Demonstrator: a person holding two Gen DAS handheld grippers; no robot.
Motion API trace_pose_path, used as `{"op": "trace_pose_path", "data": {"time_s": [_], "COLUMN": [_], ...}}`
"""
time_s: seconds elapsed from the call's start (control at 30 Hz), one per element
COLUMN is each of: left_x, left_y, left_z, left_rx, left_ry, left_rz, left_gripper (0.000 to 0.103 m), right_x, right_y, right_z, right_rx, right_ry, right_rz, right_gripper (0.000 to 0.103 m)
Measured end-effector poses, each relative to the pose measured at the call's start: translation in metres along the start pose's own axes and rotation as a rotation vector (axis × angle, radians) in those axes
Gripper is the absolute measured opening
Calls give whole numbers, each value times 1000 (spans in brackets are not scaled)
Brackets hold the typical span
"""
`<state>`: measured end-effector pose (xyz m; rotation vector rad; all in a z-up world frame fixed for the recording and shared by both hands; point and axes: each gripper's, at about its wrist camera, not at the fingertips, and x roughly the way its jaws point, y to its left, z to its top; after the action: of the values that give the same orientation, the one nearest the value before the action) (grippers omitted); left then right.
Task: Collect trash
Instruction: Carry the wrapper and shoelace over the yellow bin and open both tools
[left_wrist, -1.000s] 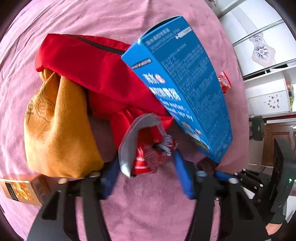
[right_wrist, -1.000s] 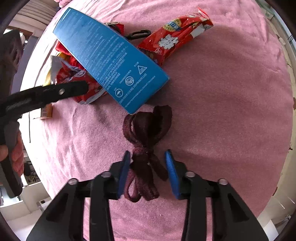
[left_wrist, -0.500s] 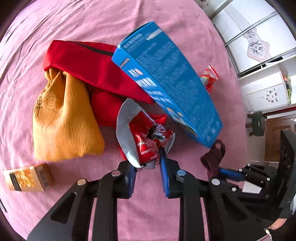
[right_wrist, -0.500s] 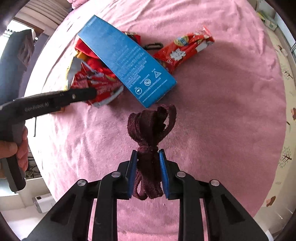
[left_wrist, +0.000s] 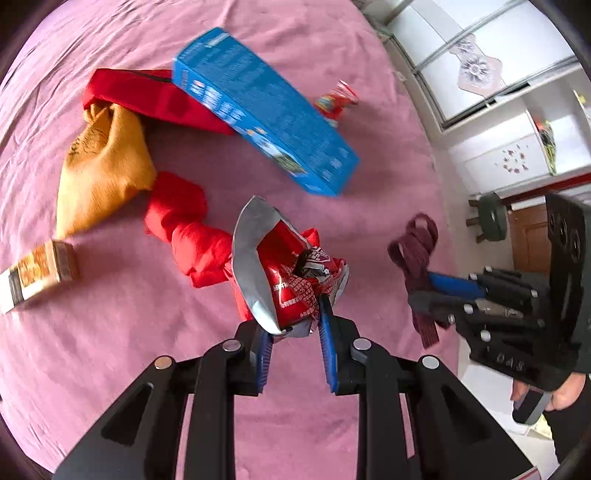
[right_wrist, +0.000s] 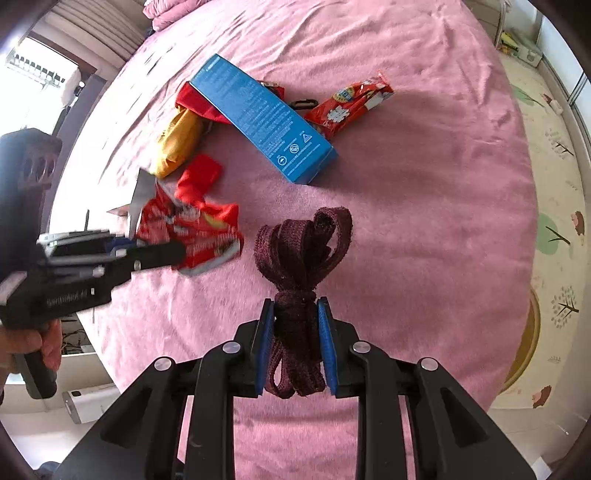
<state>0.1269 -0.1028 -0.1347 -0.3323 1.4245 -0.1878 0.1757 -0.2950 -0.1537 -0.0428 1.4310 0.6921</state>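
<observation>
My left gripper is shut on a crumpled red snack wrapper with a silver lining, held above the pink bed cover. My right gripper is shut on a knotted bundle of dark maroon strap, whose loops stick out past the fingertips. In the left wrist view the strap and the right gripper are at the right. The right wrist view has the left gripper and the wrapper at the left. A blue carton and a red snack packet lie further back on the bed.
A red zipped bag, a yellow cloth pouch, a red cloth and a small orange box lie on the pink cover. The bed's edge and a patterned floor mat are to the right.
Both grippers closed, the left on the wrapper, the right on the strap bundle. Both then rose and drew back from the pile, which now looks smaller and further off.
</observation>
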Motion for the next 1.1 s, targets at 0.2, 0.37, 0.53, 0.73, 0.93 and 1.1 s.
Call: {"op": "trace_pose_path", "data": {"time_s": [0.2, 0.37, 0.53, 0.73, 0.93, 1.1], "left_x": [-6, -6, -3, 8, 22, 36], "left_y": [-31, -65, -103, -158, -216, -264], "left_z": [-19, -25, -25, -14, -2, 2], "left_rx": [62, 114, 171, 268, 372, 460], "left_ry": [13, 20, 31, 47, 67, 95], "left_rz": [-17, -37, -60, -78, -92, -104], "left_gripper": [23, 23, 23, 23, 23, 23], "right_x": [-27, -51, -75, -105, -129, -142], "right_y": [-5, -19, -45, -80, -121, -153], "right_z": [-20, -38, -53, -75, -98, -115], "right_rx": [15, 18, 47, 87, 143, 205], "right_ry": [-47, -74, -102, -136, -162, -180], "right_rz": [0, -16, -31, -62, -95, -110], "right_gripper": [23, 23, 23, 23, 23, 23]}}
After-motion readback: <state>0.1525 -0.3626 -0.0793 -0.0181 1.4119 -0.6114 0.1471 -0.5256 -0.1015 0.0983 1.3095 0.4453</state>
